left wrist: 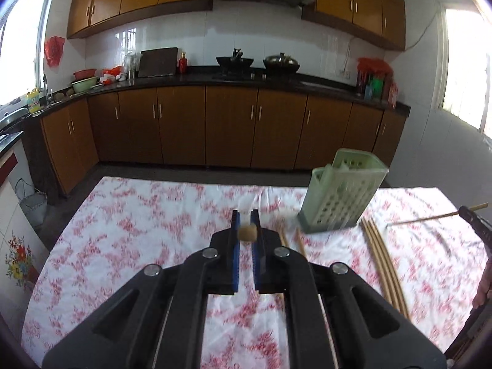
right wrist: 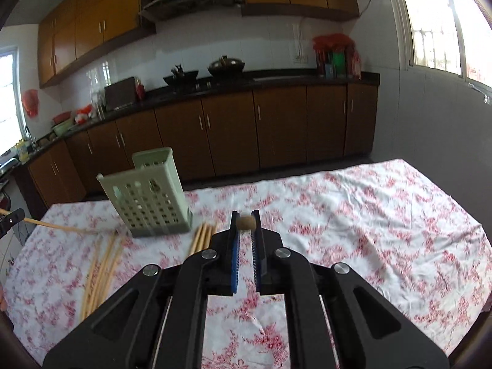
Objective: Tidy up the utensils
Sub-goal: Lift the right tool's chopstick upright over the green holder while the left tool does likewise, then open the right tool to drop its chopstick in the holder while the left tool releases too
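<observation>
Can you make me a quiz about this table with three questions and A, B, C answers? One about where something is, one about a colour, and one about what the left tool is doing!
1. Where is the chopstick holder?
A. on the flowery tablecloth
B. on the kitchen counter
C. on the floor

2. What colour is the holder?
A. red
B. pale green
C. black

3. What is the left tool doing?
A. open and empty
B. gripping a spoon
C. shut on a chopstick

Answers:
1 A: its base sits on the cloth, near the loose chopsticks.
2 B: its walls, full of holes, are pale green all over.
3 C: a round wooden end is pinched in it.
</observation>
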### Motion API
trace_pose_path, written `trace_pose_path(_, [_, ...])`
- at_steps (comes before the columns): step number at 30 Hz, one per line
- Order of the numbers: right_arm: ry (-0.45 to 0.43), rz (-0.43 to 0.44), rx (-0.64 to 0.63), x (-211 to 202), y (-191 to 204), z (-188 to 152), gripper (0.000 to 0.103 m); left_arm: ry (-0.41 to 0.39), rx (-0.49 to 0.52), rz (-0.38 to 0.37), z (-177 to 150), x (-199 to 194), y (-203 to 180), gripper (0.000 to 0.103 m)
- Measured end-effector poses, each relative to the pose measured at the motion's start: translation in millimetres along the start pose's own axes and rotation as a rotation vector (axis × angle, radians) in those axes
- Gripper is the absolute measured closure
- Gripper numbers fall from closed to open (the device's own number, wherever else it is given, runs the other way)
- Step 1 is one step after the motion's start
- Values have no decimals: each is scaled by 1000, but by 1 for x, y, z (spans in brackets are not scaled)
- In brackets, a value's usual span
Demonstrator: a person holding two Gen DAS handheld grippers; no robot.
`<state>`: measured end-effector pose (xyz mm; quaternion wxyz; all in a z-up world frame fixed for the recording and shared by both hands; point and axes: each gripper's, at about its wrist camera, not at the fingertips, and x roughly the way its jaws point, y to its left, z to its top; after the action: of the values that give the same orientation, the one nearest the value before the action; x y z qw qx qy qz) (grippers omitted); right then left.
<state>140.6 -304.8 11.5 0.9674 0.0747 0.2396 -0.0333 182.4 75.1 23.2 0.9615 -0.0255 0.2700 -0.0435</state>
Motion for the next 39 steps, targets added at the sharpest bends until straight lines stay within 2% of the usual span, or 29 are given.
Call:
trace_pose_path(9, [-60,17,-11,5,10,31,95,-52,-18,15,34,0,0,95])
trace_pose_path(17, [-321,127,34,-31,37,103,95,-294,-44,-74,104,-46,-30,95])
trace_pose_path(21, [-433,189,58,-35,53,118,95,-325,-23,-142,120,-49,-58,95])
trace_pose_path(24, [-468,205,69,-22,62,121,95,-301,2,-181,119,-40,-79,95])
trace_pose_path(27, [-452,189,43,1,71,116,95,-253,22,-210,111,-23,-96,95])
trace_pose_path(32, [-311,164,19,41,76,97,95,-171,46,-223,100,14,-109,95])
trace_pose_path(36, [-237,168,34,50,75,90,95,-116,44,-230,92,38,-111,95])
trace_pose_path(37, [-227,172,34,50,74,88,92,-105,42,-227,92,43,-112,95])
trace_pose_path(39, [-217,174,28,46,72,87,75,-98,37,-226,90,45,-112,95])
